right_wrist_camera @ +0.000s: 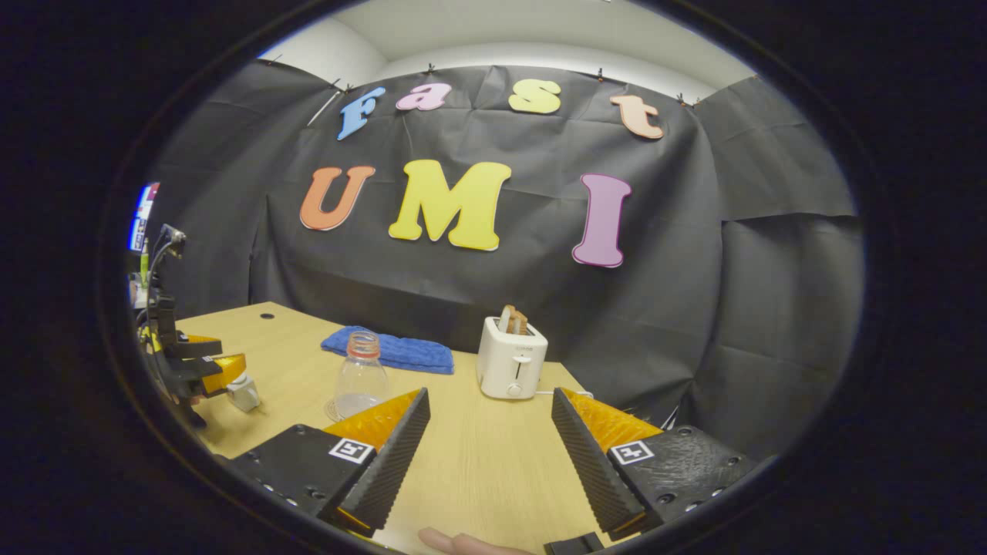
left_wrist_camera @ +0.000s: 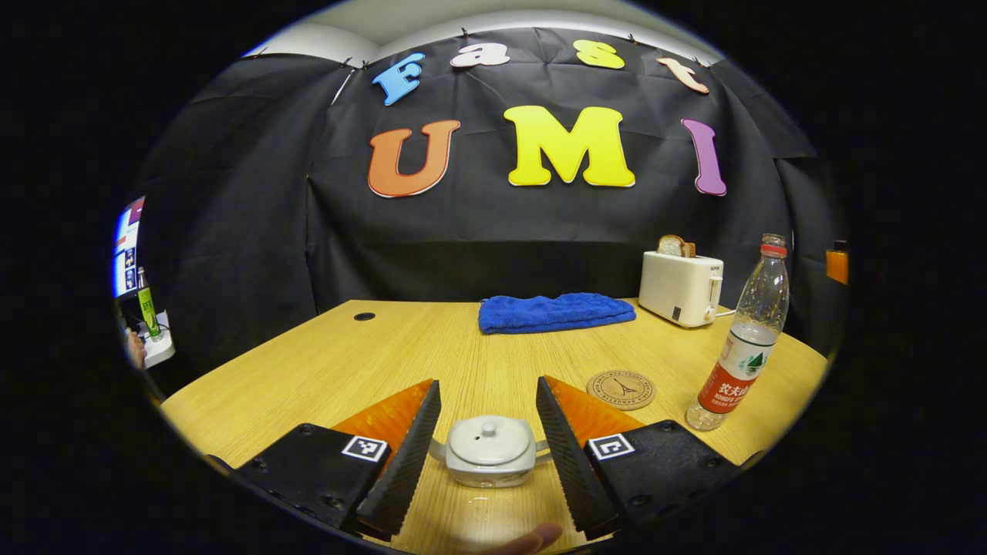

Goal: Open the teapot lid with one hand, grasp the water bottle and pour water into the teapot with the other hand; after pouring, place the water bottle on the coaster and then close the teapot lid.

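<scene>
1 teapot (left_wrist_camera: 490, 451), 1 water bottle (left_wrist_camera: 742, 336), 1 coaster (left_wrist_camera: 621, 389), 1 toaster (left_wrist_camera: 681, 288), 1 towel (left_wrist_camera: 555, 312).

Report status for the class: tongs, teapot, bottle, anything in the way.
Left tongs open, straddling the teapot, lid on. Right tongs open, empty. Water bottle upright beside the coaster, uncapped. Nothing blocking.

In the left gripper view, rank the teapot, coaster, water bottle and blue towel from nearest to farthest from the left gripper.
1. Teapot: between the open jaws of the left gripper, lid on.
2. Coaster: just beyond, to the right.
3. Water bottle: farther right, upright beside the coaster; close to the coaster in rank.
4. Blue towel: folded at the table's far edge.
</scene>
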A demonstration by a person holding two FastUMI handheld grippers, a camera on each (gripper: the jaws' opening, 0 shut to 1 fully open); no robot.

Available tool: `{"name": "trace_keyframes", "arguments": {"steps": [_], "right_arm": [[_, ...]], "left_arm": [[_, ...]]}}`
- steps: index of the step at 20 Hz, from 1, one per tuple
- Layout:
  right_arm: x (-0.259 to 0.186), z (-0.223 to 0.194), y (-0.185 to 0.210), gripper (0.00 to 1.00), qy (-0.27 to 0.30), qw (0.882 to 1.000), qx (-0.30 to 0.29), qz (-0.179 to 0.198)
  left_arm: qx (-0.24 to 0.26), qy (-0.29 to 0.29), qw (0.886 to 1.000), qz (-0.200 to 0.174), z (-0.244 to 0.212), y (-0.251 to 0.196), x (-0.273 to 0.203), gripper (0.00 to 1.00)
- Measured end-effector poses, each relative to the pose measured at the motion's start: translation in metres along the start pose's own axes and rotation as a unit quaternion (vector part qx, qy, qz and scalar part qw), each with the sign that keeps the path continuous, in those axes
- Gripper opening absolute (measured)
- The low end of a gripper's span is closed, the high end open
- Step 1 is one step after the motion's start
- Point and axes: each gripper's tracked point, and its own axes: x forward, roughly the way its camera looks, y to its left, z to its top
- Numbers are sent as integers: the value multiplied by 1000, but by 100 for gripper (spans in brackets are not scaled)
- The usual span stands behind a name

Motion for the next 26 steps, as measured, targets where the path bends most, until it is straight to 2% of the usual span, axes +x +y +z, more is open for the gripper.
{"name": "trace_keyframes", "arguments": {"steps": [3,4,6,7,9,10,11,15,16,17,18,21,24,26], "right_arm": [[0,-2,3,95,0,1000,-7,2],[0,-3,4,98,3,1000,-10,1],[-1,-3,5,95,3,1000,-20,-2],[-3,-1,6,98,0,1000,-26,-3],[-4,1,13,95,-6,999,-39,3],[-4,1,17,95,-7,999,-44,8],[-6,0,21,95,-8,999,-49,12],[-5,-4,37,95,-5,997,-71,28],[-4,-6,40,95,-4,997,-77,30],[-4,-9,44,98,-1,996,-82,32],[-4,-12,47,95,3,996,-85,33],[-3,-17,58,95,13,996,-77,45],[-1,-25,66,93,26,996,-69,49],[1,-28,80,93,29,996,-57,66]], "left_arm": [[5,8,1000,5,-6,2,5,71],[10,12,1000,13,-9,6,7,63],[5,22,1000,8,-14,6,10,53],[4,18,1000,8,-12,5,10,53],[7,18,1000,12,-12,9,12,46],[7,16,1000,11,-12,9,12,36],[7,15,1000,11,-12,9,13,34],[8,11,1000,-3,-8,5,12,20],[8,6,1000,-7,-6,4,12,13],[8,6,1000,-9,-7,4,13,11],[8,4,1000,-13,-6,4,13,7],[5,-5,1000,-20,0,2,11,6],[25,-17,999,-11,11,7,8,6],[20,-14,1000,-13,18,8,2,6]]}}
